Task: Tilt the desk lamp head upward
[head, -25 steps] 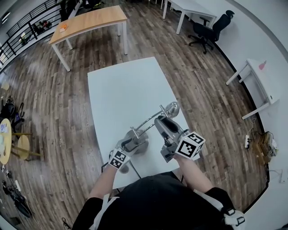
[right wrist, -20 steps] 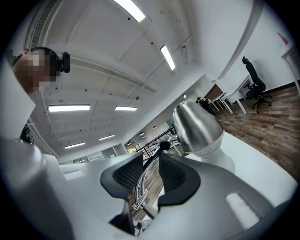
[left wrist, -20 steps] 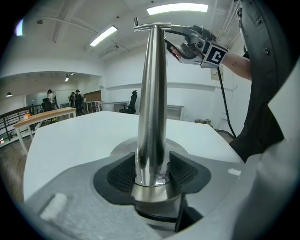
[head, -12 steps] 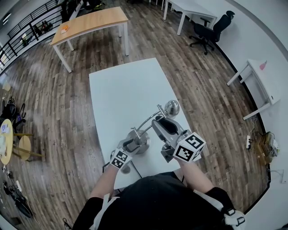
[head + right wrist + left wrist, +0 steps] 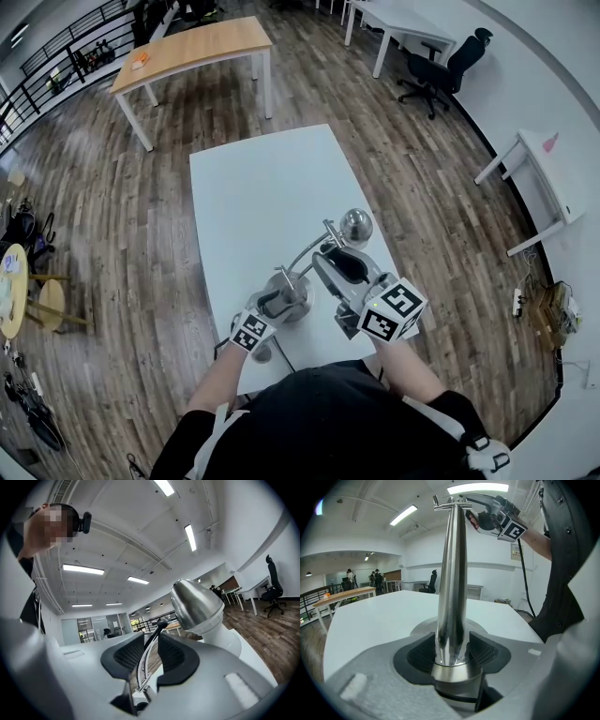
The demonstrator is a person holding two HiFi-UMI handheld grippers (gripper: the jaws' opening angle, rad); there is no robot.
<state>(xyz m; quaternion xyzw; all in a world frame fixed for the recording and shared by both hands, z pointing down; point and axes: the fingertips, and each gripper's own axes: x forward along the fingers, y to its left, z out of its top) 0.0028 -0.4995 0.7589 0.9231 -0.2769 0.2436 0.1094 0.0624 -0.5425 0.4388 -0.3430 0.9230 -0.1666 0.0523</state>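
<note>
A chrome desk lamp stands near the front right of the white table (image 5: pixel 253 187). Its round base (image 5: pixel 298 302) carries an upright post (image 5: pixel 451 573). My left gripper (image 5: pixel 273 304) is shut on that post low down, a pad on each side (image 5: pixel 451 651). A thin curved arm (image 5: pixel 305 251) rises to the domed lamp head (image 5: pixel 356 225), which sits above and to the right of the jaws in the right gripper view (image 5: pixel 197 603). My right gripper (image 5: pixel 330 255) has just been closing its jaws and holds the thin arm (image 5: pixel 149 658) between its pads (image 5: pixel 151 641), just short of the head.
The table's right edge runs close beside the lamp head (image 5: pixel 380 246). A wooden table (image 5: pixel 192 42) stands beyond, a black office chair (image 5: pixel 441 58) at the back right, and a white desk (image 5: pixel 544 169) at the right. Wood floor surrounds the table.
My right gripper has lifted a little and rolled, and its marker cube has turned. The lamp head sits slightly higher and nearer the post. The left gripper has stayed on the post.
</note>
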